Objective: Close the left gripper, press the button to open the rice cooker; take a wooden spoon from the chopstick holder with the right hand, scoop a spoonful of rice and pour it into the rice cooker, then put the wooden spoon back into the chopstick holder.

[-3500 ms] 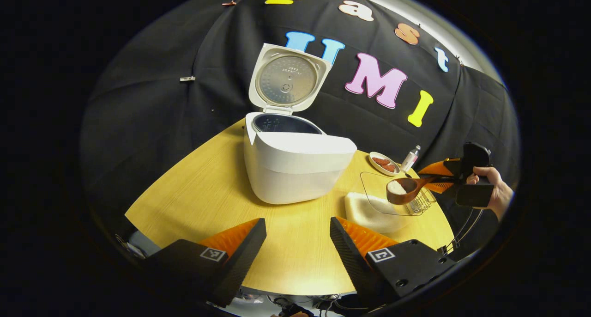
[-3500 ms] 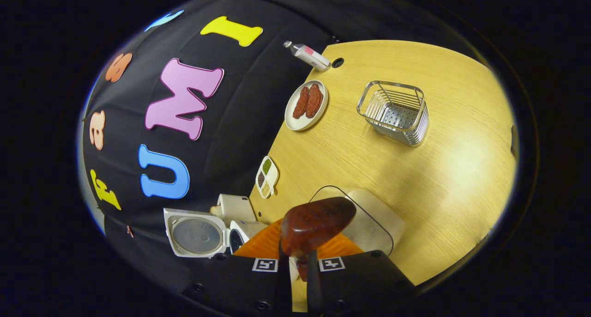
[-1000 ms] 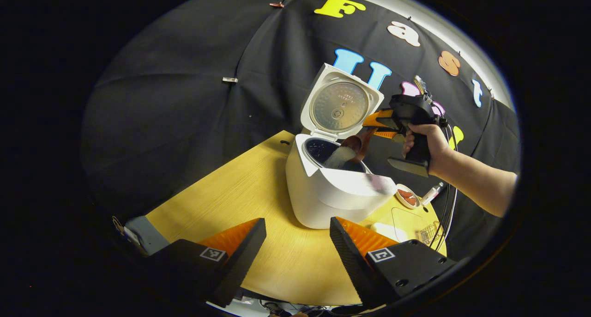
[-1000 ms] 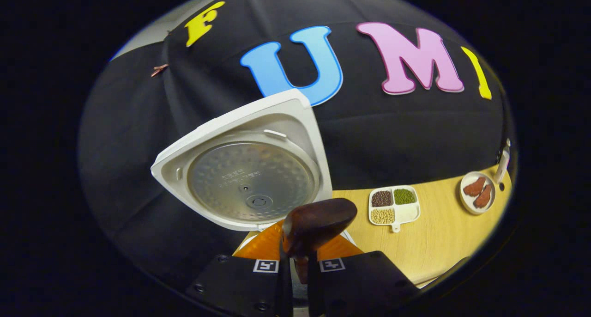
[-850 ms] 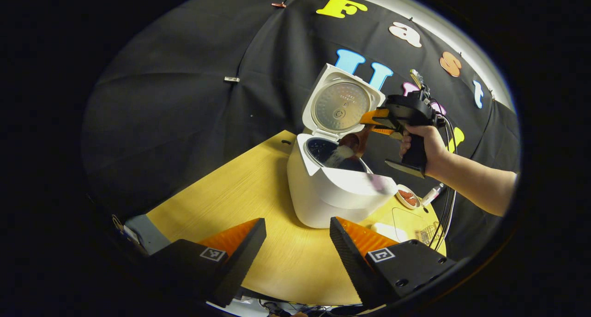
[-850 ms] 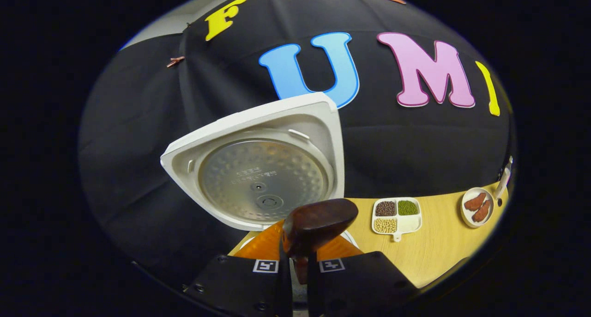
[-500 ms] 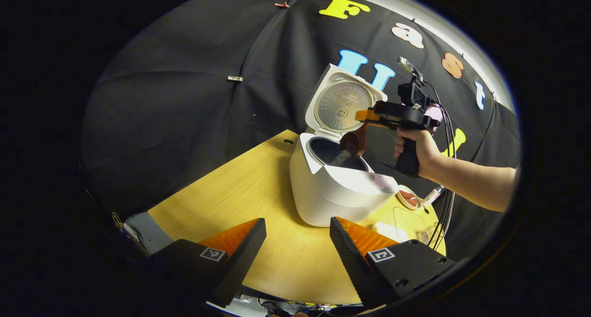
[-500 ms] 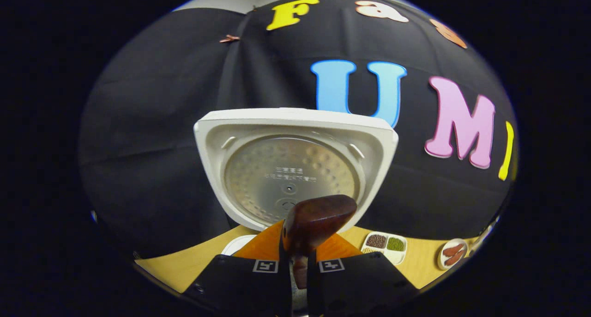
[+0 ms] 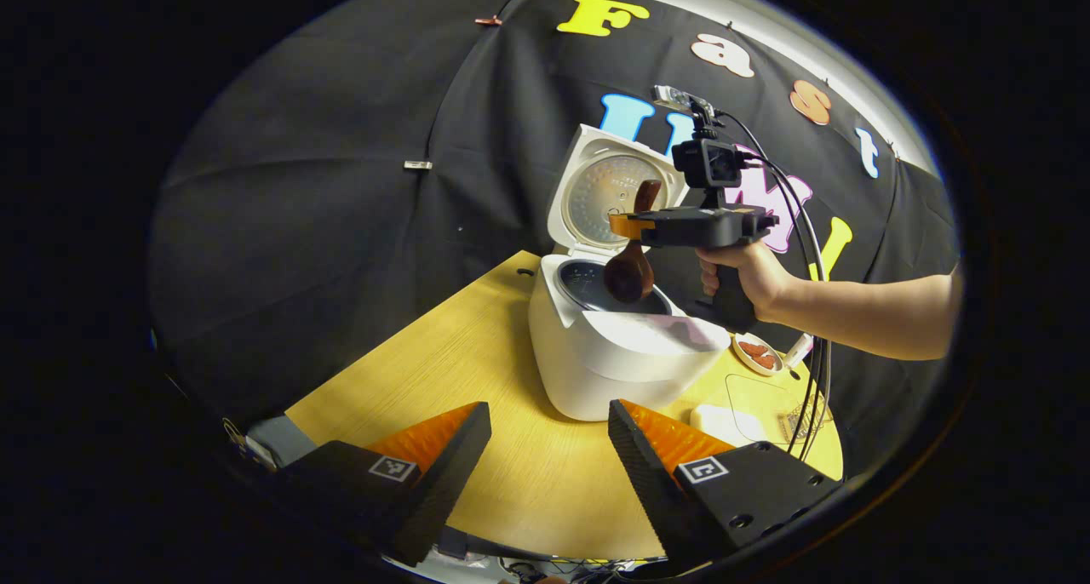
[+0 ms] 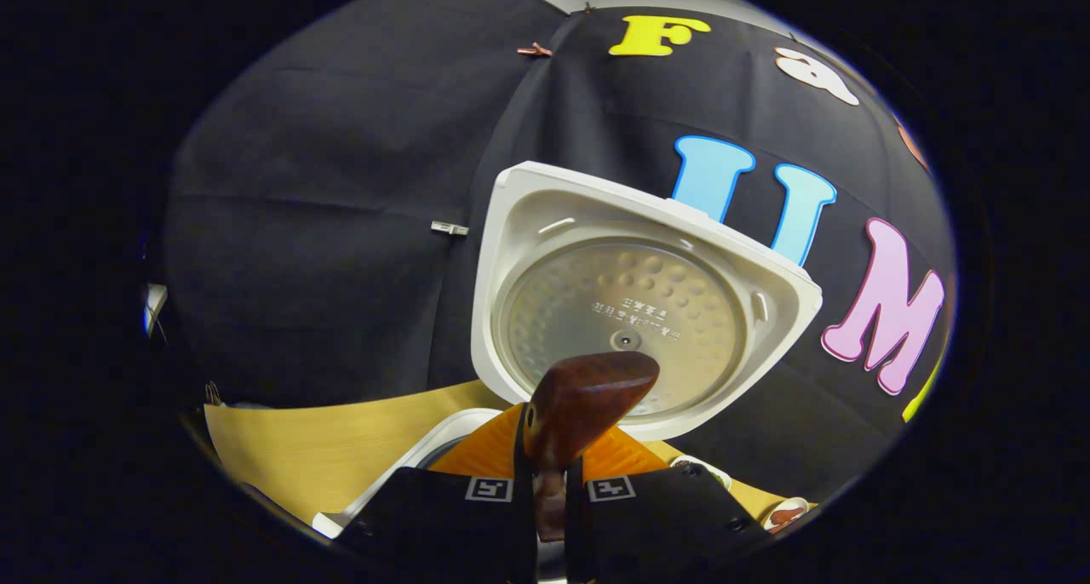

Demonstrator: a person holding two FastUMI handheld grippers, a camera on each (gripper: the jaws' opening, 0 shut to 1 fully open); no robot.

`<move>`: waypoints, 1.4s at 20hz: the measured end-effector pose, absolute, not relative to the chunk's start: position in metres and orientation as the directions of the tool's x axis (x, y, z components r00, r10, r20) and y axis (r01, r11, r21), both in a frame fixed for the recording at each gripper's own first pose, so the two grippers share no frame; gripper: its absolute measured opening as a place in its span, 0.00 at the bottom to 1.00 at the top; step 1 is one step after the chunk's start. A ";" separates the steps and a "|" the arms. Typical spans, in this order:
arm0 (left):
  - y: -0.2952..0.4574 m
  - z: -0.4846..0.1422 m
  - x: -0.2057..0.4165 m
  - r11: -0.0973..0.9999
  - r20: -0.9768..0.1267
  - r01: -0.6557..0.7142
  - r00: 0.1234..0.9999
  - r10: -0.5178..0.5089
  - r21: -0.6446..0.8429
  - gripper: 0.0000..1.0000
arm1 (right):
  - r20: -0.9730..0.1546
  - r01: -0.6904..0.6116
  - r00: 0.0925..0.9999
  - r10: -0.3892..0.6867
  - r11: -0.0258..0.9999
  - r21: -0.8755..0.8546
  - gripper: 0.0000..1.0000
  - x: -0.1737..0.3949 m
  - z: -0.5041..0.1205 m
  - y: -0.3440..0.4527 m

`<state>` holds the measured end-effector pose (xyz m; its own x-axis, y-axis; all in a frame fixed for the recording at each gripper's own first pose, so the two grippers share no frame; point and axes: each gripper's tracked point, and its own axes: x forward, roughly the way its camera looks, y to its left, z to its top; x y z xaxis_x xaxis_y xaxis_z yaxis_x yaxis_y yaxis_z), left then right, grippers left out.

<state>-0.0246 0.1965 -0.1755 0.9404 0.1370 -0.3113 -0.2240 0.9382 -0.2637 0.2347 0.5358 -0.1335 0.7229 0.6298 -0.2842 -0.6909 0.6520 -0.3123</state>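
The white rice cooker (image 9: pixel 613 350) stands on the wooden table (image 9: pixel 477 371) with its lid (image 9: pixel 606 194) raised, and its dark pot is exposed. A person's hand (image 9: pixel 741 273) holds my right gripper (image 9: pixel 628 224) above the pot, shut on the wooden spoon (image 9: pixel 628 273). The spoon hangs bowl down over the opening, and I see no rice on it. In the right gripper view the spoon handle (image 10: pixel 588 392) sticks up between the shut fingers of the right gripper (image 10: pixel 549 482), in front of the lid (image 10: pixel 639 312). My left gripper (image 9: pixel 549 435) is open low over the table's near edge, short of the cooker.
Right of the cooker lie a small plate of red-brown pieces (image 9: pixel 755 352), a little bottle (image 9: pixel 796 350), a white rice box (image 9: pixel 722 420) and the wire chopstick holder (image 9: pixel 800 420). Cables hang from the right gripper.
The right gripper carried the filled spoon from the rice box to the cooker, then rolled so the bowl tipped down and the rice slid into the pot. The left gripper stayed open.
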 end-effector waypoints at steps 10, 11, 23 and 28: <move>0.161 -0.169 -0.018 0.957 -0.292 -0.149 0.954 0.073 -0.248 0.96 | -0.200 -0.610 0.769 0.607 0.790 0.051 0.17 0.220 -0.037 0.451; 0.156 -0.167 -0.015 0.959 -0.289 -0.136 0.956 0.060 -0.250 0.96 | -0.188 -0.592 0.781 0.596 0.801 0.083 0.17 0.220 -0.027 0.436; 0.062 -0.154 0.018 0.974 -0.300 0.018 0.950 -0.087 -0.224 0.96 | -0.147 -0.272 0.942 0.301 0.944 0.187 0.17 0.215 0.016 0.158; 0.018 -0.144 0.038 0.978 -0.295 0.035 0.950 -0.097 -0.208 0.96 | -0.179 -0.156 0.964 0.196 0.964 0.214 0.17 0.215 0.003 0.057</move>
